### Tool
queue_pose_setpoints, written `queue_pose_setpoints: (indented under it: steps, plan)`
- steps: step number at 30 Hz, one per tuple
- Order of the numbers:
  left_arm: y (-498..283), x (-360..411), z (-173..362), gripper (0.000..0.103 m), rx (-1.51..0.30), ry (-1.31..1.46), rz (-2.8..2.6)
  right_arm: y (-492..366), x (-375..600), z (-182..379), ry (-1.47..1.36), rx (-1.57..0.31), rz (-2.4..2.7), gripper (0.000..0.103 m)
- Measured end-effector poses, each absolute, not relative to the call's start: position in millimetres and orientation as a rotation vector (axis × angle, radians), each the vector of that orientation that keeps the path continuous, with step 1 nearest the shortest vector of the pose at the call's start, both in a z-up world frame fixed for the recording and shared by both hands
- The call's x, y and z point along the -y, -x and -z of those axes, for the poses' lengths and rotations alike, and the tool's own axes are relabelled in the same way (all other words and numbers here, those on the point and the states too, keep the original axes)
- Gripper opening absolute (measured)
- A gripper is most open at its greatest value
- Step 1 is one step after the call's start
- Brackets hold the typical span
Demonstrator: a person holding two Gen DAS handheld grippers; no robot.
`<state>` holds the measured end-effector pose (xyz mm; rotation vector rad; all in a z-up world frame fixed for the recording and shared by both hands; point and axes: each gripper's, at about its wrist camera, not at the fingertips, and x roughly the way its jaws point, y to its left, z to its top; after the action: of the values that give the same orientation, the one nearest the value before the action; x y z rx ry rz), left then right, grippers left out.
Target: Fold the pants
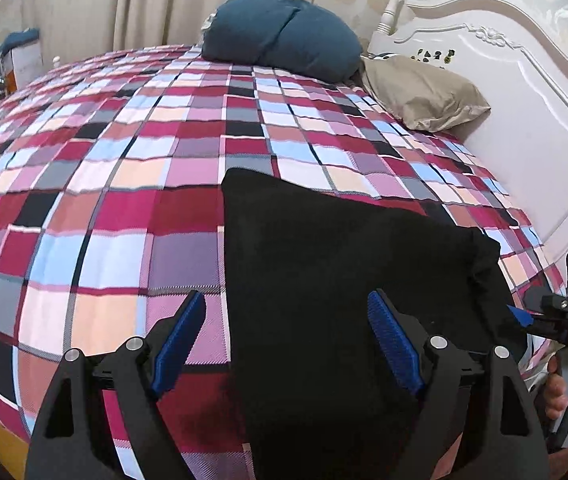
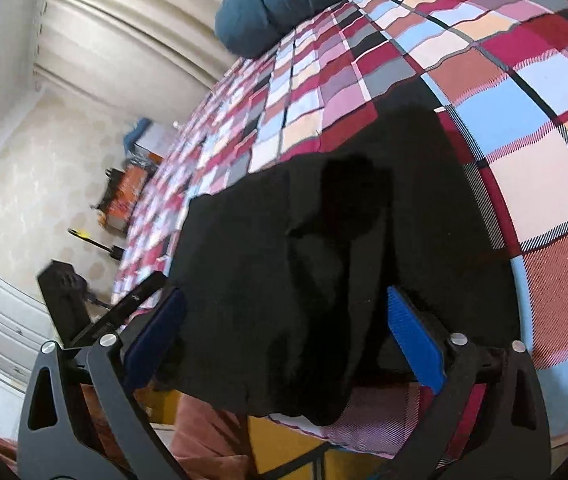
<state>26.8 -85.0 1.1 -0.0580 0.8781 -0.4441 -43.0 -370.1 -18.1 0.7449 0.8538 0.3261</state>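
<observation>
The black pants [image 1: 335, 280] lie folded in a flat block on the plaid bedspread [image 1: 124, 184] near the bed's front edge. My left gripper [image 1: 287, 312] is open, its blue pads astride the block's left edge, a little above it. The right gripper [image 1: 539, 320] shows at the right edge of the left wrist view, by the pants' right corner. In the right wrist view the pants [image 2: 284, 264] hang slightly over the bed edge, and my right gripper [image 2: 287, 312] is open with the cloth lying between its blue pads, not pinched.
A blue cushion [image 1: 284, 36] and a tan pillow [image 1: 419, 96] lie at the far end by the white headboard [image 1: 503, 92]. Curtains [image 1: 164, 0] hang behind. Boxes and clutter [image 2: 128, 196] stand on the floor beyond the bed's far side.
</observation>
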Motion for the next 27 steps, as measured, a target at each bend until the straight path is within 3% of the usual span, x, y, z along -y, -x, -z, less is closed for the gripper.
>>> queue_pose_setpoints:
  steps: [1, 3, 6, 9, 20, 27]
  plan:
    - [-27, 84, 0, 0.082, -0.882, 0.061, 0.443, 42, 367, 18, -0.726, -0.865, -0.309, 0.074]
    - [-27, 82, 3, 0.082, -0.89, 0.065, 0.437, 40, 364, 21, -0.713, -0.891, -0.307, 0.055]
    - [-27, 79, 5, 0.082, -0.897, 0.077, 0.438, 38, 359, 28, -0.677, -0.936, -0.295, 0.045]
    - [-28, 76, 5, 0.082, -0.896, 0.084, 0.44, 35, 358, 28, -0.654, -0.949, -0.276, 0.02]
    - [-32, 60, 3, 0.082, -0.896, 0.143, 0.457, 44, 398, -15, -0.601, -0.844, -0.207, 0.012]
    - [-36, 66, 20, 0.082, -0.953, 0.234, 0.539, 40, 424, 19, -0.66, -0.896, -0.179, 0.012]
